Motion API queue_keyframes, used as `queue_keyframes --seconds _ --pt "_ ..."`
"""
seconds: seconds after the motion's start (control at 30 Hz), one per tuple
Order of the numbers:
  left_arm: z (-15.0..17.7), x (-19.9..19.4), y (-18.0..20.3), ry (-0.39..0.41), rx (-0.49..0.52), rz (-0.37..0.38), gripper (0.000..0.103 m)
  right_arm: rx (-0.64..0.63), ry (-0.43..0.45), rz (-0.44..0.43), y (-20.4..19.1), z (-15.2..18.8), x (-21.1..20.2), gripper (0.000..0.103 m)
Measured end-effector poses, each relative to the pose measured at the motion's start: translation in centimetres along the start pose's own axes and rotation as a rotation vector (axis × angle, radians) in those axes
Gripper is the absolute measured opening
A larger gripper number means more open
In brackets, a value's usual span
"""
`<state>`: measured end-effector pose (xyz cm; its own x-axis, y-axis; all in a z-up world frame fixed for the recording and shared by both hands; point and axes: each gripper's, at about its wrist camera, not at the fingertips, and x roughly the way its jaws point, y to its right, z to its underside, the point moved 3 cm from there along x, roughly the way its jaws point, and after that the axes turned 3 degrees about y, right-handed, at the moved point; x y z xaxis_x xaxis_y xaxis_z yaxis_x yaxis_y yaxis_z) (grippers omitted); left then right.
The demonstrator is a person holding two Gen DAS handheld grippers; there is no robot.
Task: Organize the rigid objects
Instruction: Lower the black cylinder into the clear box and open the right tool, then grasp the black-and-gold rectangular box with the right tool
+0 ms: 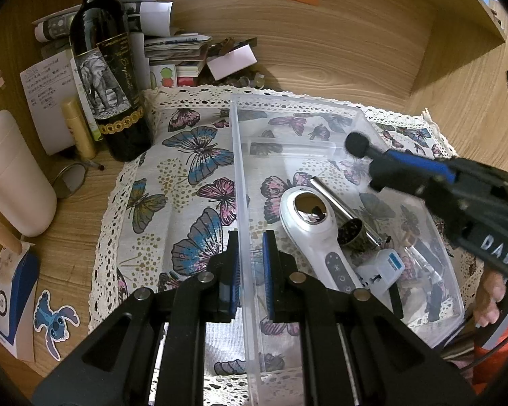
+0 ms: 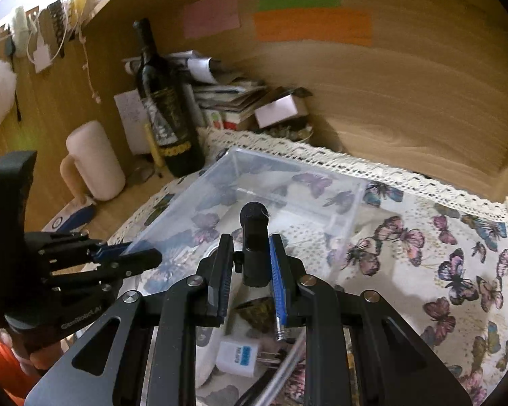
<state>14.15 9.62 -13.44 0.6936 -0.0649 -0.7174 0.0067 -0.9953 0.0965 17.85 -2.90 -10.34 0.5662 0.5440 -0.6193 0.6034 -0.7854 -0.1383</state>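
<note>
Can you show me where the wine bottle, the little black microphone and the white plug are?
wine bottle (image 1: 113,101), left wrist view, on its elephant label.
black microphone (image 2: 254,250), right wrist view, on its body.
white plug (image 2: 236,358), right wrist view, on its white casing.

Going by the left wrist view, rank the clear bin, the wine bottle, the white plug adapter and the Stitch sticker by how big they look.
1. Clear bin, the largest by far.
2. Wine bottle.
3 and 4. Stitch sticker and white plug adapter: they look alike in size, and the fisheye edge stretches the sticker, so their order is unsure.
</note>
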Motion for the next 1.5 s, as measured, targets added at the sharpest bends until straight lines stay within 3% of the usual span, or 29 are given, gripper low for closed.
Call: queue_keyframes --seconds 0.1,0.17,0.4,0.6,0.87,1.1,1.33,1.4,1.47,1.5 --pt "0.0 0.0 0.0 0.001 0.001 0.001 0.010 -0.005 -0.041 0.017 -0.2 0.4 0.8 0.025" --pt "0.0 0.0 0.0 0.000 -0.001 0.000 0.010 0.000 -0.051 0.023 -0.1 0.7 0.9 0.038" --pt "0.0 0.0 0.1 0.000 0.000 -0.002 0.010 0.015 0.002 0.029 0.5 0.1 -1.4 0.039" --pt "0.0 0.0 0.1 0.000 0.000 -0.002 0.010 0.039 0.062 0.088 2.0 0.2 -4.9 0.045" --pt "-0.1 0.0 0.1 -0.001 0.003 -0.007 0.010 0.081 0.013 0.204 5.0 3.2 -7.2 0.049" --pt "-0.1 0.0 0.1 -0.001 0.004 -0.009 0.010 0.115 -0.111 0.247 6.9 7.3 -5.6 0.049" --pt "-0.1 0.0 0.1 -0.001 0.004 -0.010 0.010 0.131 -0.227 0.200 7.6 9.9 -3.2 0.048" --pt "-0.1 0.0 0.1 -0.001 0.006 -0.011 0.010 0.123 -0.232 0.191 7.5 10.1 -2.9 0.042" --pt "-0.1 0.0 0.1 -0.001 0.005 -0.009 0.010 0.132 -0.226 0.166 7.5 10.0 -2.7 0.022" --pt "-0.1 0.0 0.1 -0.001 0.005 -0.009 0.010 0.136 -0.231 0.158 7.6 10.0 -2.6 0.021"
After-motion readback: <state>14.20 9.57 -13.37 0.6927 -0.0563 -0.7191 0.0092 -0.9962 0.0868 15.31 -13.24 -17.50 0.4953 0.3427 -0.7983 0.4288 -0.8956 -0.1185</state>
